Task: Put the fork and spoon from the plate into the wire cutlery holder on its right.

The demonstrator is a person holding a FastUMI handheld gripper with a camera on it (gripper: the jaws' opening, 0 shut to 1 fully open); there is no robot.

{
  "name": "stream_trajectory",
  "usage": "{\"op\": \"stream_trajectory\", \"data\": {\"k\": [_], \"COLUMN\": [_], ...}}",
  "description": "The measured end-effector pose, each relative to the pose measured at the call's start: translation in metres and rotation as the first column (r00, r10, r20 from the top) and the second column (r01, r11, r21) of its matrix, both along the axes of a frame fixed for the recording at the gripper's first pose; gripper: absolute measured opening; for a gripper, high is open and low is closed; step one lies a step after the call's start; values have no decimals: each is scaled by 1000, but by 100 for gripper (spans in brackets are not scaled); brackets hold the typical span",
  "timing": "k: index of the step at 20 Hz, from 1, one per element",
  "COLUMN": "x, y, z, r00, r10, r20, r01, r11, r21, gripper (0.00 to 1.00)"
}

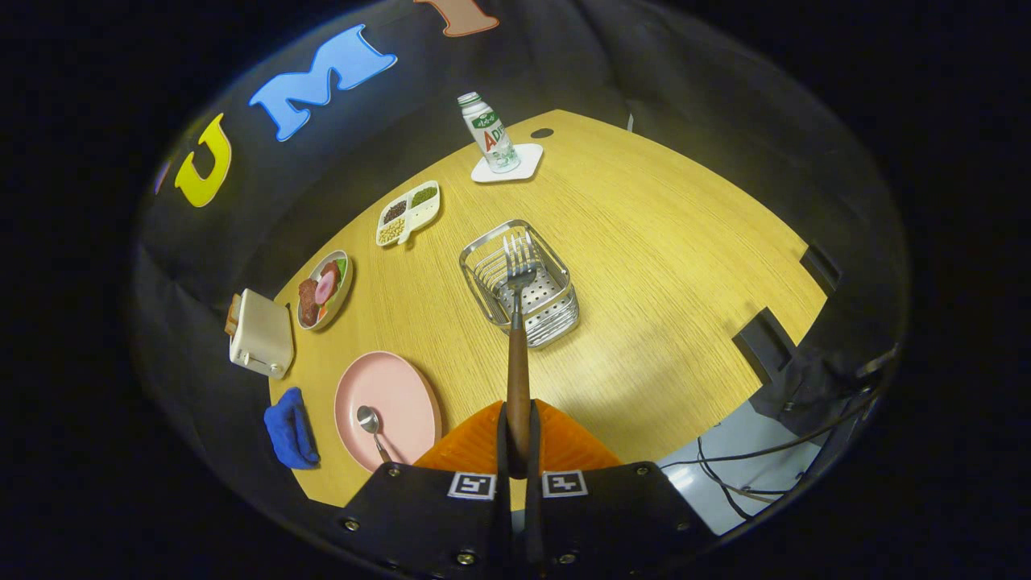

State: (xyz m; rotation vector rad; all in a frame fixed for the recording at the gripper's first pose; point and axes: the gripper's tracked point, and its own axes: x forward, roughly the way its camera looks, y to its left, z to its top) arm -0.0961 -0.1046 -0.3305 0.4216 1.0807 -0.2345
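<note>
The gripper [518, 439] is shown closed on the wooden handle of the fork [517, 322], both fingers being pressed against the handle's lower end. The fork is held pointing straight ahead of the fingers, tines forward. The tines are seen over the wire cutlery holder [522, 283]; whether they are already inside it or merely held above it cannot be judged from this angle.

The holder is placed near the middle of the wooden table [660, 242], well apart from every edge. It is a rectangular wire basket with a perforated floor.

The pink plate [388, 409] is set near the table's near edge, to the left of the fingers and of the holder. The spoon [371, 428] is lying on the plate, its bowl toward the plate's centre and its handle directed toward the near rim.

Along the left edge, a blue cloth [291, 431] is laid just beside the plate, and a cream toaster [259, 333] is stood beyond it. A small plate of food [324, 289] is placed just past the toaster, and a divided dish [408, 213] holding three sorts of grains or beans is set farther along.

Close to the far edge, a bottle [488, 132] is stood upright on a white coaster [509, 163].
</note>
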Motion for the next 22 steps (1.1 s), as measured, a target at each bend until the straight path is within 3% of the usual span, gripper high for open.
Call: {"op": "stream_trajectory", "data": {"k": [10,11,14,22], "x": [19,19,18,15], "y": [-14,-14,-14,-2], "z": [12,14,15,12], "r00": [998,998,997,998], "r10": [-33,-38,-40,-25], "r20": [43,54,63,63], "r01": [35,40,44,27], "r11": [998,998,998,999], "r21": [-47,-46,-55,-45], "gripper": [17,25,100,98]}}
